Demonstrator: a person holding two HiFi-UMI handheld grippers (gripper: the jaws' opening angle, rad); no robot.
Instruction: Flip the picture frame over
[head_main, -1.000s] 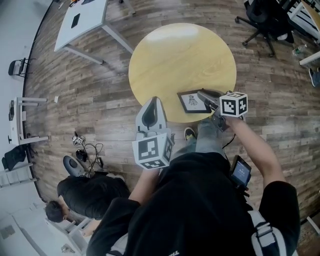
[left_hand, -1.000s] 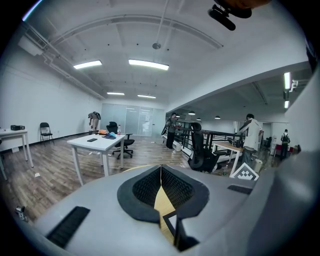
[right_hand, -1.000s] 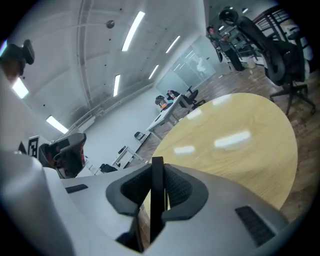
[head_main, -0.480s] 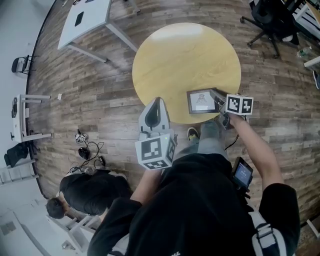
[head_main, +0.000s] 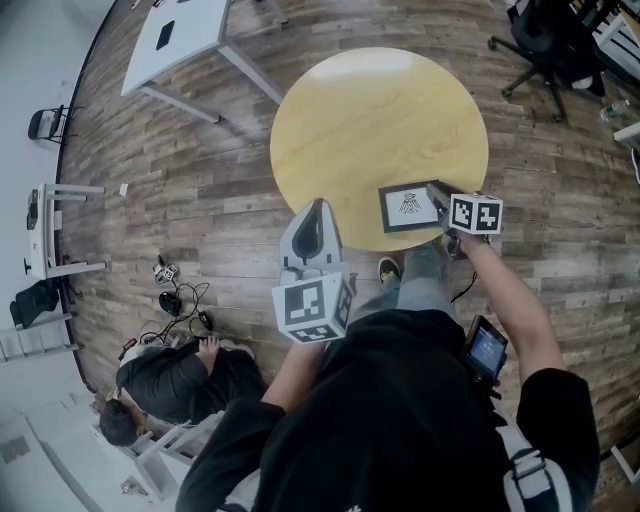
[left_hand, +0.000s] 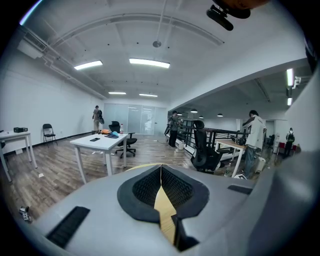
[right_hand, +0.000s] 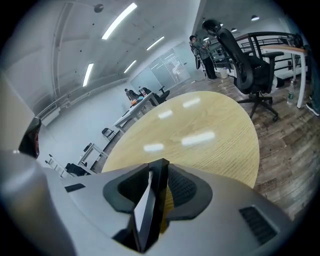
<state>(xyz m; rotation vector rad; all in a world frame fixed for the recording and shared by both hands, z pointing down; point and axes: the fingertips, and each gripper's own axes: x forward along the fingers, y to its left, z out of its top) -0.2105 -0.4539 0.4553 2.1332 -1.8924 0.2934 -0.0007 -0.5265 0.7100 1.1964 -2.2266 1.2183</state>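
The picture frame (head_main: 408, 206), black with a white drawing facing up, lies flat near the round yellow table's (head_main: 380, 110) near right edge. My right gripper (head_main: 440, 205) is at the frame's right edge. Its jaws are opening, with the frame (right_hand: 150, 200) edge-on between them and a gap showing on either side. In the right gripper view the right gripper (right_hand: 160, 165) points down across the tabletop (right_hand: 200, 125). My left gripper (head_main: 314, 204) hovers over the table's near edge, apart from the frame. The left gripper (left_hand: 161, 166) has its jaws together and holds nothing.
A white desk (head_main: 175, 35) stands at the far left and an office chair (head_main: 545, 35) at the far right. A person (head_main: 175, 385) crouches on the wooden floor at the lower left, beside cables (head_main: 180, 300). More desks, chairs and people show in the left gripper view.
My right gripper has sunk toward the table with the frame, which went from tilted to lying flat. The left gripper has stayed put.
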